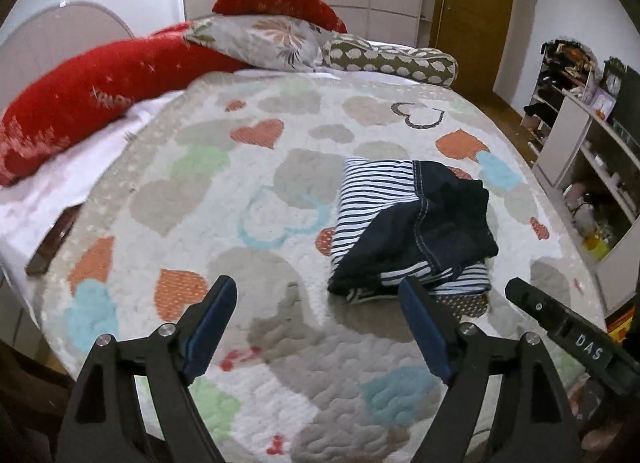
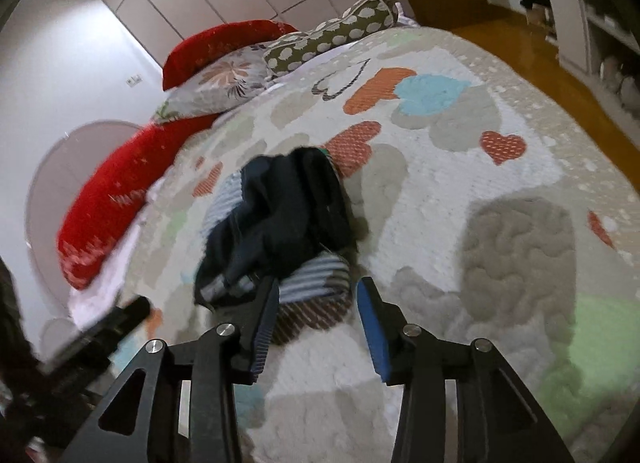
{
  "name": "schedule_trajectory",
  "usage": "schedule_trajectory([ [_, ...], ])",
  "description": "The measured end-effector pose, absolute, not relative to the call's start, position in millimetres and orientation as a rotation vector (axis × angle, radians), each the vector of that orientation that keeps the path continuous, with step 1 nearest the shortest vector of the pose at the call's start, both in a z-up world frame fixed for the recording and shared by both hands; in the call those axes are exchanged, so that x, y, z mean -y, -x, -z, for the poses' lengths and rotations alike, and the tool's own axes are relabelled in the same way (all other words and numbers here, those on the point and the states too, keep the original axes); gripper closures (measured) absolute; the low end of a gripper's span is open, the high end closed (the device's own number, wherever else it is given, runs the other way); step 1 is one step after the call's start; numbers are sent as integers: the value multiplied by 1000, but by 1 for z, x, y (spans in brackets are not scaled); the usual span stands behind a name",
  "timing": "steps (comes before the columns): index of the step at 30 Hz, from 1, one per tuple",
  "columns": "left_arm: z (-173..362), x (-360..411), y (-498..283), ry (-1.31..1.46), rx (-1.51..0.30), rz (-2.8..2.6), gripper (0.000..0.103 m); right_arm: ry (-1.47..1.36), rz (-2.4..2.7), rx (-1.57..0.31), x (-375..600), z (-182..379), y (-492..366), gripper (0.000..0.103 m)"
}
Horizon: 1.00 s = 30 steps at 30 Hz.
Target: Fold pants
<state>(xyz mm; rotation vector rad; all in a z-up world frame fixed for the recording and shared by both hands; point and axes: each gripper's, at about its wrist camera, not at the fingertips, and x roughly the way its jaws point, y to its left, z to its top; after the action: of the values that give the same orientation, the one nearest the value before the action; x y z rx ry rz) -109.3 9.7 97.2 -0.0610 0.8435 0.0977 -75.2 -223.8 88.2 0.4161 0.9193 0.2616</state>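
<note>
Step in hand: since the pants [image 1: 416, 223] lie bunched in a dark, striped-lined bundle on the quilt [image 1: 248, 199], toward the bed's right edge and well short of the pillows [image 1: 260, 39], you seem to be between grasps, with little neat folding visible.
Left hand-held gripper [image 1: 316, 303]: jaws spread wide over bare quilt, nothing between them, just beside the bundle's near left corner.
Right hand-held gripper [image 2: 318, 303]: jaws partly spread and empty, hovering at the bundle's near edge; you aren't pinching cloth.
Next move: you probably need a waistband or hem to spread the garment flat, so look for a clean edge first.
Hard to make out: the legs and waistband are tangled; motion blur softens the right wrist view, and the fabric under the dark top layer is hidden.
</note>
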Motion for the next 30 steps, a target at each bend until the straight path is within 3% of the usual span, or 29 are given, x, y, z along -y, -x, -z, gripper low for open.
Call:
schedule_trajectory([
  [15,-62,1,113,117,-995,7,20,-299,-158,-953,219,-78,84,54],
  [30,-59,6,117,132,-1010,53,20,-220,-113,-962,215,-74,88,51],
])
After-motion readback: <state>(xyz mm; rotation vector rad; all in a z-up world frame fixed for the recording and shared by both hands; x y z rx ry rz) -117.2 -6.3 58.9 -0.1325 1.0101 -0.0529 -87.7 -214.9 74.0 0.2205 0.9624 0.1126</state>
